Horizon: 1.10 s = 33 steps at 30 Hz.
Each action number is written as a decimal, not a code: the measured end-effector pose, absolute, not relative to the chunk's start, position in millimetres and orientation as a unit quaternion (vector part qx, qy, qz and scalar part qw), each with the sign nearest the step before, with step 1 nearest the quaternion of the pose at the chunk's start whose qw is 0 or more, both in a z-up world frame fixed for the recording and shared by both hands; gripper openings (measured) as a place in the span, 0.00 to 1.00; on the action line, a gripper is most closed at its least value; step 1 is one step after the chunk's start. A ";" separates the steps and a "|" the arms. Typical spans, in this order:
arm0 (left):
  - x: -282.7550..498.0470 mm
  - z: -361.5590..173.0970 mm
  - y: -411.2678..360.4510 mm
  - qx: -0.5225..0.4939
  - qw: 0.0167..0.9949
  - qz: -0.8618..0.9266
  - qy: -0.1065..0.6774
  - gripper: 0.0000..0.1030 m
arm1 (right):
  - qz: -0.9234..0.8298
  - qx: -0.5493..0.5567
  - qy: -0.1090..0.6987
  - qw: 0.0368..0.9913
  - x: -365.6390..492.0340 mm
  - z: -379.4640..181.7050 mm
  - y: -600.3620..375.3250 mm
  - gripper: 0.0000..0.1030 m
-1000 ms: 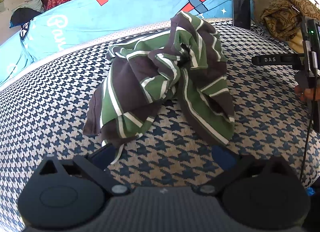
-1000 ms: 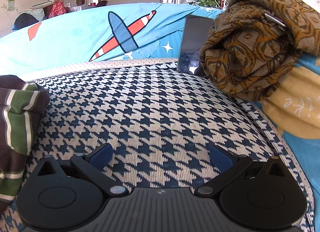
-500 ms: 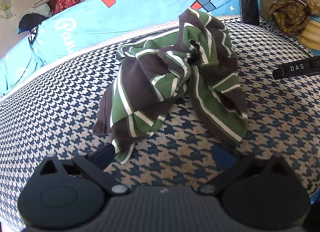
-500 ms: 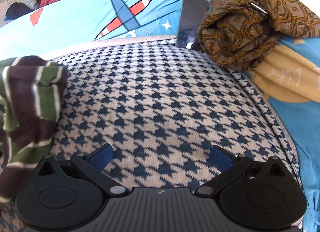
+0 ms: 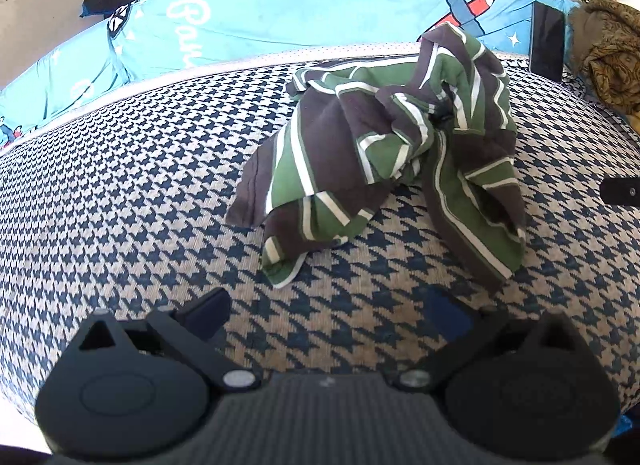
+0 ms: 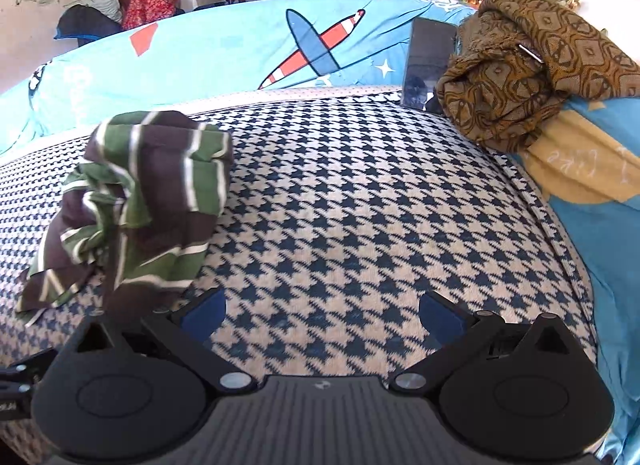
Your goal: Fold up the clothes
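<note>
A crumpled garment with green, brown and white stripes [image 5: 392,157] lies in a heap on the houndstooth blanket [image 5: 120,201]. In the left wrist view it sits just ahead and to the right of my left gripper [image 5: 328,317], which stands open with nothing between its fingers. In the right wrist view the same garment [image 6: 136,201] lies at the left, its lower edge close to the left fingertip. My right gripper [image 6: 322,315] is open over bare blanket [image 6: 360,205]. A black part of the right tool [image 5: 620,191] shows at the right edge of the left wrist view.
A blue cover with a plane print [image 6: 312,53] runs along the far side of the blanket. A brown patterned cloth [image 6: 532,77] is piled at the back right, with a dark phone [image 6: 428,61] propped beside it. Plants and furniture stand beyond.
Both cameras have drawn back and swung. The garment has shifted right in the left wrist view and come further into the right wrist view. The garment itself lies as before.
</note>
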<state>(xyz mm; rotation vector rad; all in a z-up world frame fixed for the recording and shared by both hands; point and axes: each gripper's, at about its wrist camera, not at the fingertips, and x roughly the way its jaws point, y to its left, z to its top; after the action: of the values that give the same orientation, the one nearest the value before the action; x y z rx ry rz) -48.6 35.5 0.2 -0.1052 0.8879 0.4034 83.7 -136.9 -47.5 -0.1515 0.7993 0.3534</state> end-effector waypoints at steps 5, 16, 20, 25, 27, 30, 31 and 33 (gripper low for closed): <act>-59.7 -0.6 27.6 -0.039 0.887 0.195 0.417 1.00 | 0.177 -0.060 0.400 0.897 72.6 -48.2 -138.1 1.00; -69.9 -7.4 20.4 -0.036 0.879 0.211 0.427 1.00 | 0.211 -0.036 0.389 0.896 49.9 -45.8 -145.2 1.00; -72.2 -7.3 19.2 -0.039 0.876 0.213 0.431 1.00 | 0.228 -0.041 0.386 0.893 45.6 -46.3 -144.4 1.00; -70.3 -8.4 17.5 -0.045 0.873 0.214 0.436 1.00 | 0.239 -0.031 0.391 0.888 43.9 -48.4 -143.0 1.00; -69.9 -9.4 17.9 -0.046 0.872 0.212 0.439 1.00 | 0.241 -0.033 0.391 0.887 42.9 -49.9 -141.1 1.00; -68.6 -11.8 17.8 -0.046 0.869 0.212 0.445 1.00 | 0.242 -0.041 0.391 0.887 41.7 -51.8 -137.8 1.00; -68.4 -12.4 18.1 -0.046 0.867 0.213 0.449 1.00 | 0.242 -0.043 0.392 0.886 41.4 -52.4 -136.5 1.00; -67.9 -12.7 20.9 -0.049 0.864 0.211 0.455 1.00 | 0.244 -0.046 0.397 0.884 40.6 -53.3 -133.7 1.00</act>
<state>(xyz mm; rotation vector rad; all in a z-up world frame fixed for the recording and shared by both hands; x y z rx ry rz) -67.9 20.9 -12.7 -0.1023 0.9539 0.4426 40.6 -133.7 -53.3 -0.0962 0.8256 0.5087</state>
